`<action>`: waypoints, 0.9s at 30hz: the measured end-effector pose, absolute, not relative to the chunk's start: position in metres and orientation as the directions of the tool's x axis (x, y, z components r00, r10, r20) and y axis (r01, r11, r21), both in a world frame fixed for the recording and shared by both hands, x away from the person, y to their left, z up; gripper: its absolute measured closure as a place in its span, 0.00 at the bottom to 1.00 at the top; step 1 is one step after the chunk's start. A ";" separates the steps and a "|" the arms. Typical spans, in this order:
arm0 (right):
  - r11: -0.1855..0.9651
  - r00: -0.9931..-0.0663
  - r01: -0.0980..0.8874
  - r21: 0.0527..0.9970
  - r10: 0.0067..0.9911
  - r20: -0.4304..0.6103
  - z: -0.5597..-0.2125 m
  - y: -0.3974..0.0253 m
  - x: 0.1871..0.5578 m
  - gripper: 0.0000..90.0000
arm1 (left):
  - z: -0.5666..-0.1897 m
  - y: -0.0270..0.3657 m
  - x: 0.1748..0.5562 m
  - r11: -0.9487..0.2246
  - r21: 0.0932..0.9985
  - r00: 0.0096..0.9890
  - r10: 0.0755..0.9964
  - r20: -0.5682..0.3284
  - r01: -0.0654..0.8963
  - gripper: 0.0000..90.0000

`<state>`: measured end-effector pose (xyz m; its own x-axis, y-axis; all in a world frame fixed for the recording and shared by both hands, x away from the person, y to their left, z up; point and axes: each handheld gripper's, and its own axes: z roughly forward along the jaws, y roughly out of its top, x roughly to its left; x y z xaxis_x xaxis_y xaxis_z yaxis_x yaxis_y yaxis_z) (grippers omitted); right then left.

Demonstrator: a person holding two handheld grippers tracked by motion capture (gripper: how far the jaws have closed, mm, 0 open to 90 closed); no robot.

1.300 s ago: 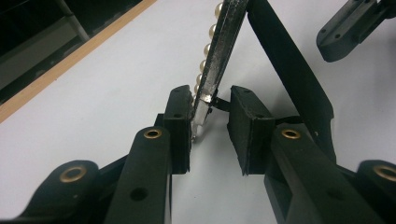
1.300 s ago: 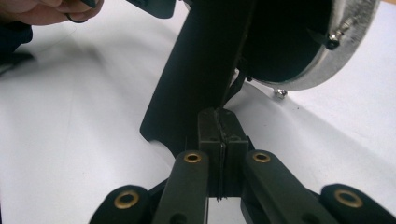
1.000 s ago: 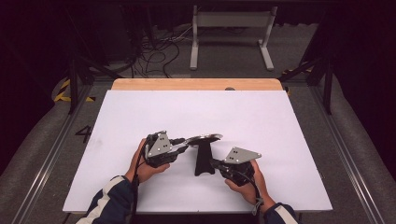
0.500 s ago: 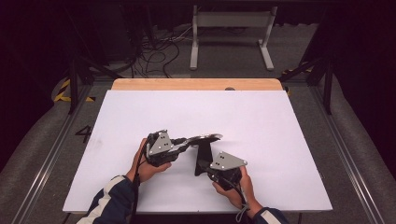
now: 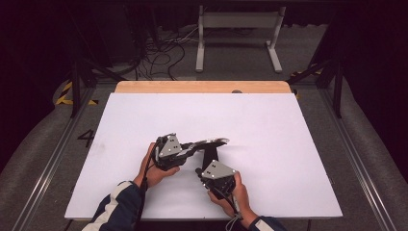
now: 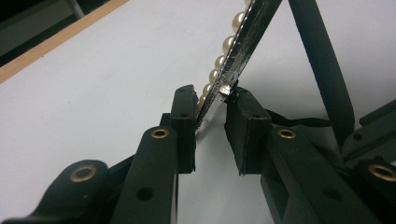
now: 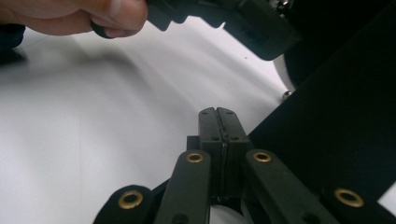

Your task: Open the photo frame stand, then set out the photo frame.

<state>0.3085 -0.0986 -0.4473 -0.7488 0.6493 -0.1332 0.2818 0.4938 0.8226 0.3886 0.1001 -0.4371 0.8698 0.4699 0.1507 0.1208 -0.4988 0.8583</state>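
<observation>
You are holding the pearl-edged headband (image 6: 243, 35) up off the white surface (image 5: 288, 144), your left claw (image 6: 210, 112) pinching its end. Your right claw (image 7: 217, 122), jaws pressed together on nothing, is nearing the black stand (image 5: 211, 156); opening it probably comes next.

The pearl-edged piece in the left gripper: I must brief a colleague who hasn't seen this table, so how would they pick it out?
Start at the white table; near its front middle the left gripper clamps one end of a thin, curved silvery band. A row of pearls lines one side, unlike the plain black stand beside it.
</observation>
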 end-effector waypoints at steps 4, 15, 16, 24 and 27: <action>0.502 -0.751 0.283 0.817 0.646 -0.137 -0.449 -0.093 0.307 1.00 | -0.438 0.099 0.389 -0.500 0.857 0.867 0.475 0.151 0.125 0.82; 0.512 -0.730 0.309 0.801 0.668 -0.146 -0.454 -0.086 0.309 1.00 | -0.440 0.095 0.387 -0.510 0.852 0.855 0.489 0.172 0.120 0.82; 0.512 -0.725 0.313 0.800 0.673 -0.147 -0.454 -0.086 0.309 1.00 | -0.439 0.095 0.387 -0.512 0.850 0.857 0.486 0.173 0.119 0.82; 0.515 -0.707 0.333 0.790 0.690 -0.152 -0.456 -0.089 0.307 1.00 | -0.437 0.094 0.384 -0.549 0.831 0.864 0.458 0.209 0.089 0.86; 0.512 -0.702 0.339 0.789 0.696 -0.151 -0.456 -0.090 0.307 1.00 | -0.437 0.093 0.383 -0.560 0.825 0.863 0.451 0.225 0.078 0.86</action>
<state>0.3069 -0.0903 -0.4564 -0.7016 0.6965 -0.1508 0.3389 0.5123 0.7891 0.3830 0.0933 -0.4370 0.8635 0.4514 0.2251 0.0780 -0.5603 0.8246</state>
